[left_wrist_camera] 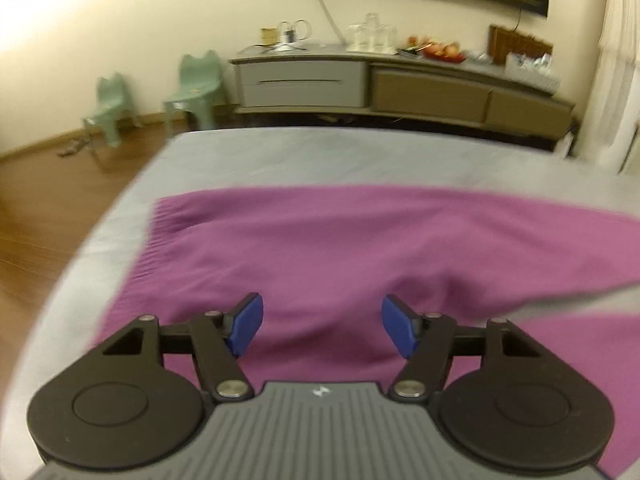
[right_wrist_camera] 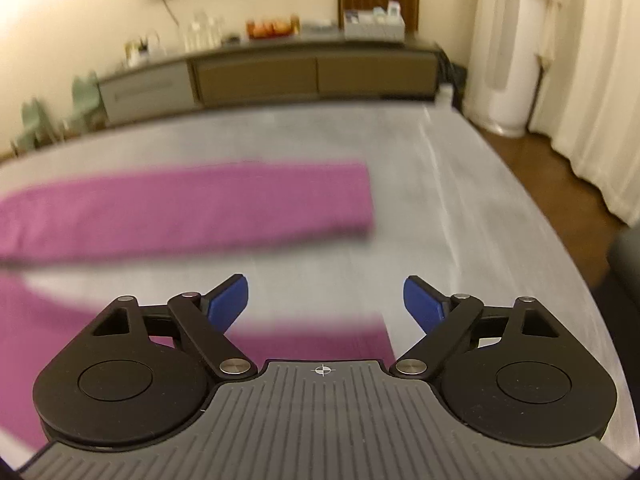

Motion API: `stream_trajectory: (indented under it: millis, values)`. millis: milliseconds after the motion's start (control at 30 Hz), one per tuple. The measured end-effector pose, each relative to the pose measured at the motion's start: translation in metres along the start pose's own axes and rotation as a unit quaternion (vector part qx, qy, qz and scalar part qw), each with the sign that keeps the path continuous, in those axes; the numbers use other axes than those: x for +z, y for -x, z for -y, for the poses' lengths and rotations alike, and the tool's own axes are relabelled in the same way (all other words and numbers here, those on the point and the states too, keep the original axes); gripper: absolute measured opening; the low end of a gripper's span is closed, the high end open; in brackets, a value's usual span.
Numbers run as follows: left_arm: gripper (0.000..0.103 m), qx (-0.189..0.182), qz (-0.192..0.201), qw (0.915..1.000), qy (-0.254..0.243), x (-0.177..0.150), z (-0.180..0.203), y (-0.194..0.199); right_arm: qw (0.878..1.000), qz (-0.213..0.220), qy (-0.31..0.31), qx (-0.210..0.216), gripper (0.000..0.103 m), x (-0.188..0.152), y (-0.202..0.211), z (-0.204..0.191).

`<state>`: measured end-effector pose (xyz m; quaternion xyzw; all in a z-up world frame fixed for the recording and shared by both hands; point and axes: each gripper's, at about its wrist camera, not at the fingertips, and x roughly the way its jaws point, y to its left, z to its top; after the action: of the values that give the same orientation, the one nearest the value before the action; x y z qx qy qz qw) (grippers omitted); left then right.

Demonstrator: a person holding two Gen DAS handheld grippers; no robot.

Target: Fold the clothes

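Right now both grippers hang over a magenta garment (left_wrist_camera: 320,248) spread on a grey bed cover (left_wrist_camera: 320,156), and neither has hold of anything: the left gripper (left_wrist_camera: 322,326) has its blue pads parted with only cloth showing below the gap, and the right gripper (right_wrist_camera: 326,304) stands wide with nothing between its fingers. My reading is that the step in hand is picking a fresh grip for the next fold, so the thing to do well is choose matching points. I would take the left side at a clean edge, such as the ribbed hem (left_wrist_camera: 156,216) at the far left of the cloth, not the loose hump in the middle, and have the right take the end of a sleeve or leg so that the fold line runs straight between the two hands. Pinch a single layer or the whole stack on purpose, since a half-caught layer would drag the rest askew, and lift both ends together. In the left wrist view the garment lies directly under and ahead of the fingers, wrinkled just beyond them. In the right wrist view one long strip (right_wrist_camera: 188,204) lies ahead and to the left, well apart from the fingers, while a nearer strip (right_wrist_camera: 308,340) ends just under the left finger; bare cover lies under the right one
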<state>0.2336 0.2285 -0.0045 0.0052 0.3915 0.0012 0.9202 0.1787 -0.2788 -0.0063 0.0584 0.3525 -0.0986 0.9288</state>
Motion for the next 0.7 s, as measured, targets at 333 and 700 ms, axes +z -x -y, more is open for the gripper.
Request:
stream_trajectory:
  millis: [333,700]
  values:
    - [0.067,-0.092,-0.053,0.9929,0.054,0.031,0.051,-0.076,0.994,-0.086,-0.007,-0.063,0.089,0.075,-0.163,0.024]
    - [0.070,-0.176,-0.083,0.9697,0.149,0.050,0.064,-0.127,0.954,0.084,0.267,0.108,0.006,0.027,-0.023,-0.041]
